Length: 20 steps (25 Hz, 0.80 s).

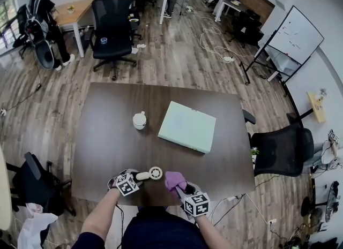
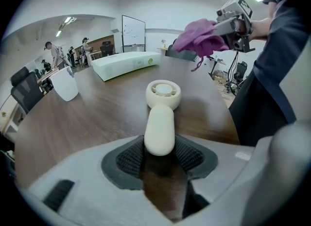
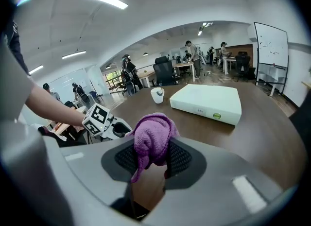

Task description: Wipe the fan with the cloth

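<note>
A small cream hand-held fan (image 2: 163,108) lies flat on the dark wooden table (image 1: 107,114) near its front edge, round head (image 1: 155,173) pointing away from me. My left gripper (image 2: 160,154) has its ribbed pads against both sides of the fan's handle end, resting low on the table (image 1: 135,177). My right gripper (image 3: 151,158) is shut on a bunched purple cloth (image 3: 151,140). In the head view the cloth (image 1: 174,179) sits just right of the fan head; in the left gripper view the cloth (image 2: 199,36) hangs in the air above and right of the fan.
A flat white box (image 1: 187,126) lies mid-table and a white cup (image 1: 139,120) stands left of it. A black office chair (image 1: 281,149) stands at the table's right side, another black chair (image 1: 112,23) beyond the far edge. People sit at desks far back.
</note>
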### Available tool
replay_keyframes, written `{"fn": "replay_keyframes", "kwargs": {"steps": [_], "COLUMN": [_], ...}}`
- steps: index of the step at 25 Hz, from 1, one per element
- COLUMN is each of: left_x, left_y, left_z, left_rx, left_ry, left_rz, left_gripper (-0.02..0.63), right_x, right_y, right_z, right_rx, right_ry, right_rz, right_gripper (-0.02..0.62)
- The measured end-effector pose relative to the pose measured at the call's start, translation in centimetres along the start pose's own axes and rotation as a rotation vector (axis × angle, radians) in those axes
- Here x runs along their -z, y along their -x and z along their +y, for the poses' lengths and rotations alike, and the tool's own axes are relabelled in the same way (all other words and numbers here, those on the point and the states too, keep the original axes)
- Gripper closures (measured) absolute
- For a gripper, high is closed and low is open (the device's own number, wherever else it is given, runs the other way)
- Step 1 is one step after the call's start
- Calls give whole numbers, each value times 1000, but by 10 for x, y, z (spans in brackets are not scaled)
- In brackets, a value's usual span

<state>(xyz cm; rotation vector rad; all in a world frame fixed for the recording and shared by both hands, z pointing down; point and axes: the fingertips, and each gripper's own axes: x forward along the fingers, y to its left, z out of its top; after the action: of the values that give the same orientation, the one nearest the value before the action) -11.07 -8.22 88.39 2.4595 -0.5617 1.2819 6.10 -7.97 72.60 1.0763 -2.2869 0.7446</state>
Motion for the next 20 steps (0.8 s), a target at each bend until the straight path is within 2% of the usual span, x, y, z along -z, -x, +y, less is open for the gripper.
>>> {"fn": "replay_keyframes", "kwargs": {"steps": [9, 20], "left_x": [0, 2], "left_y": [1, 1], "left_z": [1, -1], "left_rx": [0, 4], "left_ry": [1, -4], "left_rz": [14, 49], "left_gripper": [413, 413], "right_x": [30, 21], "right_y": [-58, -102], "right_z": [-1, 9], "right_rx": [5, -26], "right_ry": [76, 188], "right_rz": [121, 189], "right_gripper": [468, 469]}}
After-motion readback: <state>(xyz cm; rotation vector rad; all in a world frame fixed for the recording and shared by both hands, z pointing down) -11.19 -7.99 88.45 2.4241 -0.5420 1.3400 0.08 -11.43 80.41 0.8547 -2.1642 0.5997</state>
